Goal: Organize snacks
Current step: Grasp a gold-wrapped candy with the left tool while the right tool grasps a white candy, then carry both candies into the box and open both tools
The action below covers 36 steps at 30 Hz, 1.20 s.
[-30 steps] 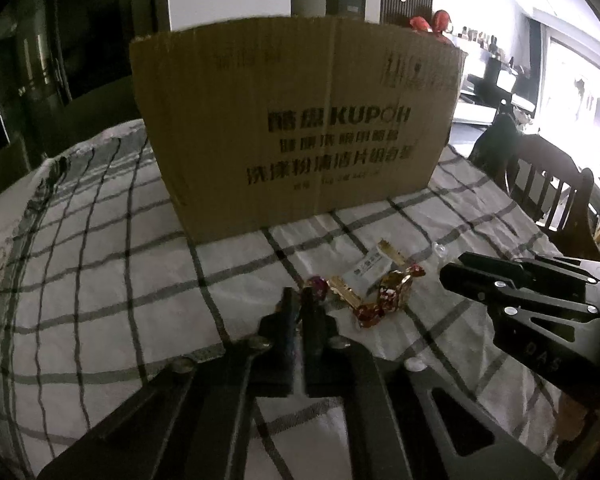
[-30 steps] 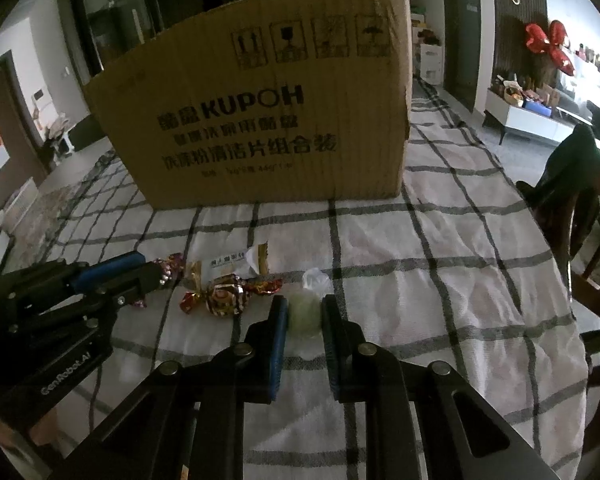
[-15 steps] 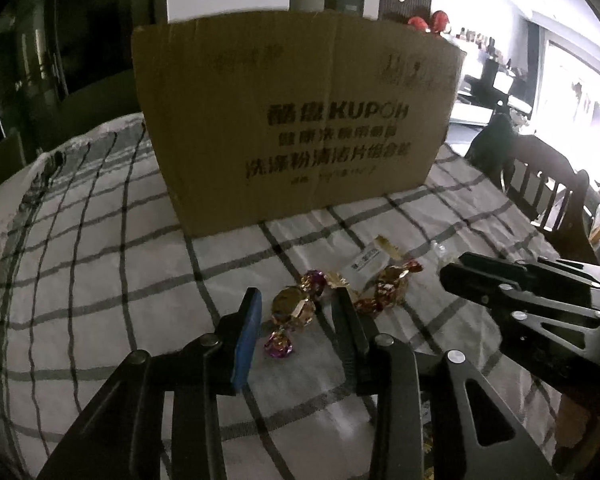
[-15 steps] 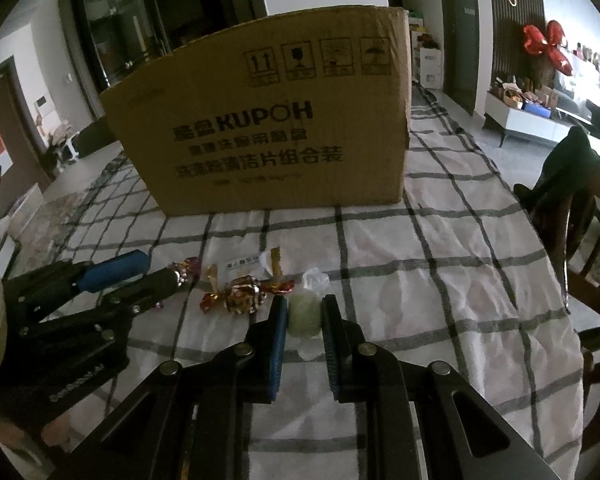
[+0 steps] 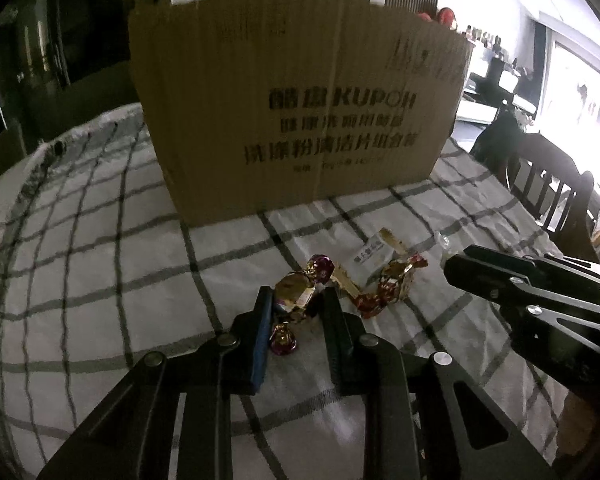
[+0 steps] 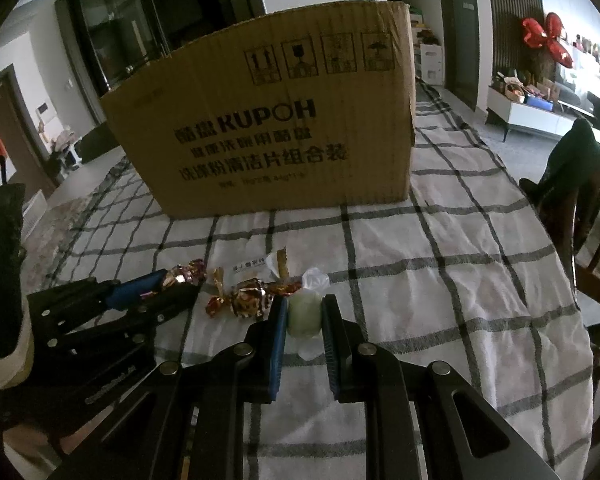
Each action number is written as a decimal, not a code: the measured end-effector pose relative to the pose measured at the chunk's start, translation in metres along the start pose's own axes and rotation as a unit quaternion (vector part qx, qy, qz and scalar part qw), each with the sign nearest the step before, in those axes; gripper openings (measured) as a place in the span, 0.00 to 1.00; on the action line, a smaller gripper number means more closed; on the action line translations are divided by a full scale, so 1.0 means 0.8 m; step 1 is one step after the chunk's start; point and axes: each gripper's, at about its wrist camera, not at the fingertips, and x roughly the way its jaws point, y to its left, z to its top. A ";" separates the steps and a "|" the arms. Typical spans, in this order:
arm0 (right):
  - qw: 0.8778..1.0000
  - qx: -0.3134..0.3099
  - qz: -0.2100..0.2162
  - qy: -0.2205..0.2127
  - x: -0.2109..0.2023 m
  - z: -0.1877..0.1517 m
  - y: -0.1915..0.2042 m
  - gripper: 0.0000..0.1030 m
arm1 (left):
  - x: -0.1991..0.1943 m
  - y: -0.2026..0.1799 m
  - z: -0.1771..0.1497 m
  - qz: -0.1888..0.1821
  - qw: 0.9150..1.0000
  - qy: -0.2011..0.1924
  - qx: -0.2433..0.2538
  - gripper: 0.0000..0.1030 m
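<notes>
low wrist views, both facing cardboard box

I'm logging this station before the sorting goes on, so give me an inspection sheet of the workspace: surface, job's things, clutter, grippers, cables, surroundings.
Surface: checked tablecloth, wrinkled.
Job's things: cardboard box upright at the back; gold-and-purple candy, red-and-gold candy, white sachet, pale green candy in front of it.
Clutter: nothing seen.
Grippers: left gripper jaws close around the gold-and-purple candy, contact unclear; right gripper jaws shut on the pale green candy.
Cables: nothing seen.
Surroundings: wooden chair, red balloon decoration.
</notes>
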 end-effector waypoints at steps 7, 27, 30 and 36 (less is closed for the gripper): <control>1.000 -0.003 0.007 -0.018 -0.022 0.009 0.004 0.18 | -0.038 0.000 0.013 0.001 0.999 -0.031 -0.006 0.24; 0.991 -0.027 0.026 -0.131 -0.110 0.097 0.018 0.18 | -0.134 0.001 0.104 0.016 0.989 -0.147 -0.009 0.24; 0.988 -0.032 0.026 -0.147 -0.116 0.116 0.020 0.18 | -0.139 0.003 0.120 0.023 0.986 -0.163 -0.004 0.24; 0.985 -0.044 0.025 -0.162 -0.115 0.147 0.021 0.18 | -0.132 0.014 0.152 0.027 0.984 -0.176 -0.004 0.24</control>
